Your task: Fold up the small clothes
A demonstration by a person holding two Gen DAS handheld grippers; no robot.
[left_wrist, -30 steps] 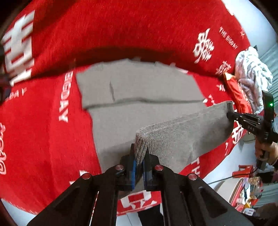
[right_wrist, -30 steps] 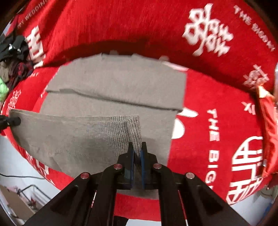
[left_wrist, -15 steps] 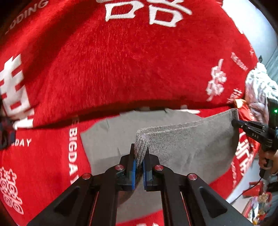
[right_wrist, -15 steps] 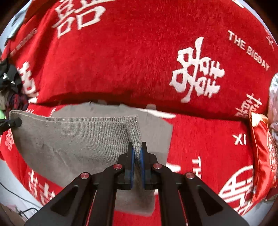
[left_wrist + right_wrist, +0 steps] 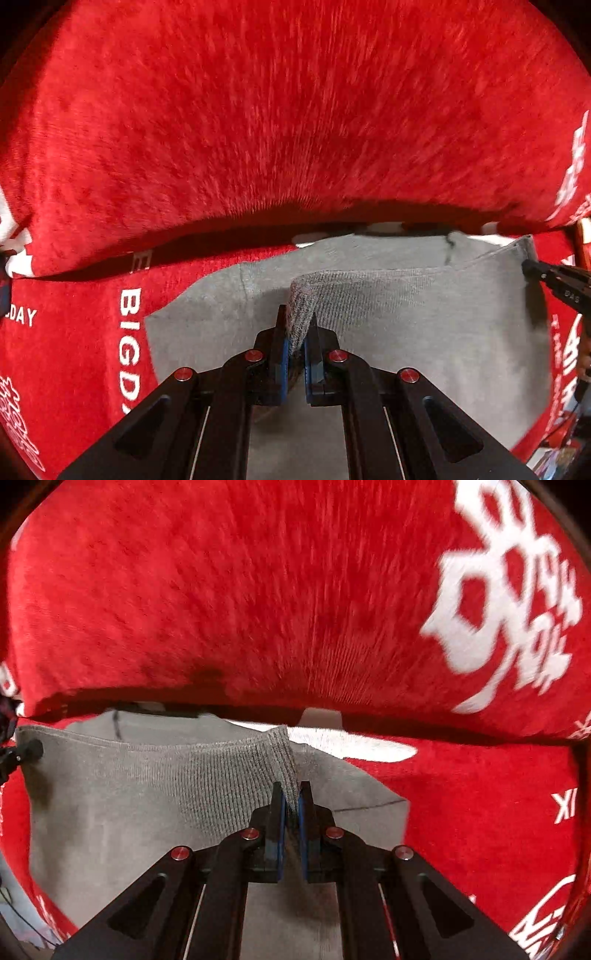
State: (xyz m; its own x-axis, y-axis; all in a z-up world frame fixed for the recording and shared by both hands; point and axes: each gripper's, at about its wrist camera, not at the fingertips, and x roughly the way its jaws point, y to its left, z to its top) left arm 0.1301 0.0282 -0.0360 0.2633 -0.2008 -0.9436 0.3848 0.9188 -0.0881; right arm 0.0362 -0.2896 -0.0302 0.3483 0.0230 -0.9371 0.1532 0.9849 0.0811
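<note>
The left gripper (image 5: 295, 332) is pinching one ribbed corner of the grey sweater (image 5: 424, 332), jaws nearly closed on the knit at the lower centre of the left wrist view. The right gripper (image 5: 291, 808) is gripping the other corner of the same hem in the same tight way, and its black tip is showing at the right edge of the left view. Between them the hem is stretching across the middle of both frames, lifted over the rest of the sweater (which is lying flat on the red blanket (image 5: 277, 110) with white lettering). The upper part of the blanket is looking blurred, possibly from motion.
</note>
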